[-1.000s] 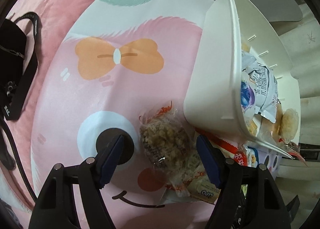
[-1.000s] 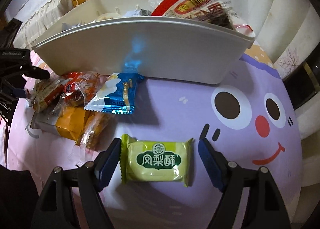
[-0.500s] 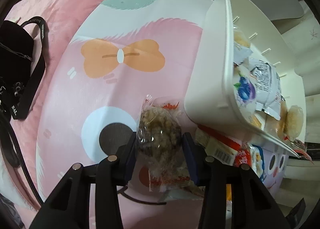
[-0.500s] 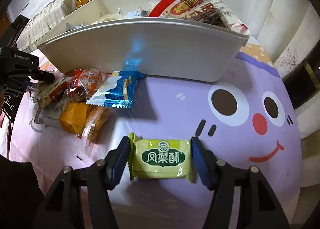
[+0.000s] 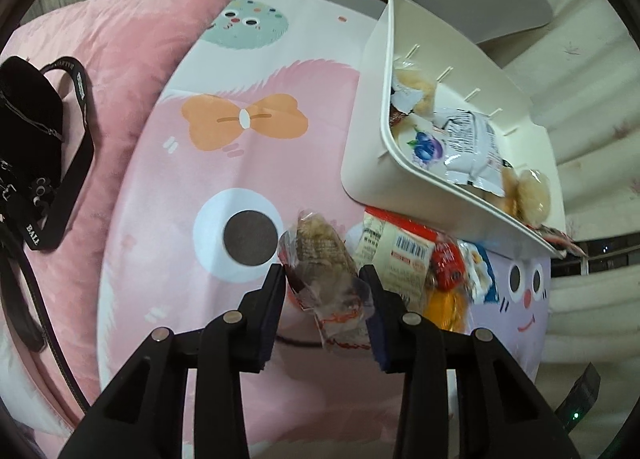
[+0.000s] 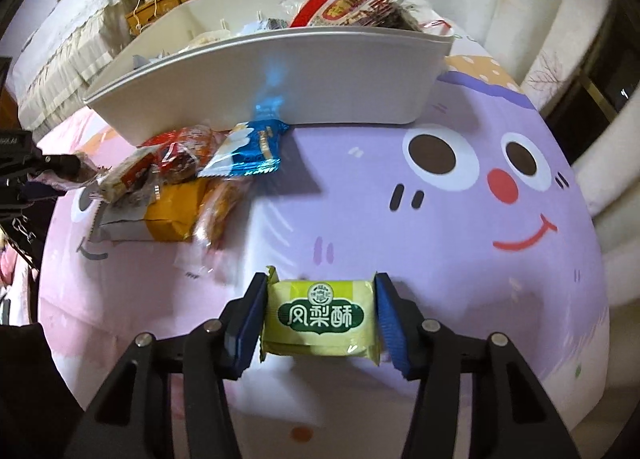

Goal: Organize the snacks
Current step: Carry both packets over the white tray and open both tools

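— Grippers, status?
— L gripper (image 5: pixel 325 295) pinching clear-wrapped brown snack (image 5: pixel 324 259), lower centre of frame, lifted off the pink cloth (image 5: pixel 160 219). R gripper (image 6: pixel 320 313) clamped on green pastry pack (image 6: pixel 320 315), bottom centre.
— Bin?
— White bin (image 6: pixel 280 75) upper centre in R view, w/ packets inside; upper right in L view. Loose snack pile (image 6: pixel 180 179) just below its wall, centre left.
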Motion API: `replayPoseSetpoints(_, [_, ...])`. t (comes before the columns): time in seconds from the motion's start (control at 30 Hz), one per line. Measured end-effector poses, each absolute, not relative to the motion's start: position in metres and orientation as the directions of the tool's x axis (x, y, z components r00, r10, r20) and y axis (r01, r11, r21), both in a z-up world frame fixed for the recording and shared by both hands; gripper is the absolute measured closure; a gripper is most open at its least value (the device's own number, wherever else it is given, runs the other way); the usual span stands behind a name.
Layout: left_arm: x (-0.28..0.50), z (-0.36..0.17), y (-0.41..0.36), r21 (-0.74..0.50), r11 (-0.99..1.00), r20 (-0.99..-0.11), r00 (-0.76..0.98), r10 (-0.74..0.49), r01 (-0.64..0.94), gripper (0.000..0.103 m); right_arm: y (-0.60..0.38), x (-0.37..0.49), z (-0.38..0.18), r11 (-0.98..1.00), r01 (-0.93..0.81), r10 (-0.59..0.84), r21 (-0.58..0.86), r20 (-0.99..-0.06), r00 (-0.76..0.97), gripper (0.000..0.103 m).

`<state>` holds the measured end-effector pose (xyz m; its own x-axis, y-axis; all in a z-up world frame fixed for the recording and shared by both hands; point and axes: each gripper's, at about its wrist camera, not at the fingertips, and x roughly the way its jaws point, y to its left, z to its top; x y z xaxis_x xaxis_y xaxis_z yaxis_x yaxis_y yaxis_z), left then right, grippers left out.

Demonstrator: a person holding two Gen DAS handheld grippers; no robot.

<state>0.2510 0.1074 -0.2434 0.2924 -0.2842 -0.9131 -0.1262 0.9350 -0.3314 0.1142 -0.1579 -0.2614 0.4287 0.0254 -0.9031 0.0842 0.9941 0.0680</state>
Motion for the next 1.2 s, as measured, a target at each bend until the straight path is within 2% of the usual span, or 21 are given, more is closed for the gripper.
replayPoseSetpoints(0.23, [0.225, -0.215, 0.127, -0.317, 0.946, -0.899, 0.343, -0.274, -0.074, 0.067, -0.142, 0.090, -0.240, 0.990, 0.118, 0.017, 0.083, -0.876, 0.481, 0.051])
replayPoseSetpoints(0.6, [0.205, -0.175, 0.117, -0.352, 0.935, -0.865, 0.367, -0.342, 0.040, 0.067, -0.124, 0.097, -0.203, 0.993, 0.095, 0.004, 0.071, -0.822, 0.570, 0.051])
replayPoseSetpoints(0.93, [0.212, -0.130, 0.072, -0.344, 0.932, -0.814, 0.458, -0.356, 0.113, 0.067, -0.138, 0.144, -0.161, 0.996, -0.036, 0.082, 0.077, -0.761, 0.644, 0.051])
replayPoseSetpoints(1.2, [0.230, -0.110, 0.031, -0.297, 0.949, -0.800, 0.515, -0.308, 0.105, 0.067, -0.165, 0.195, -0.133, 0.989, -0.133, 0.143, 0.070, -0.718, 0.682, 0.051])
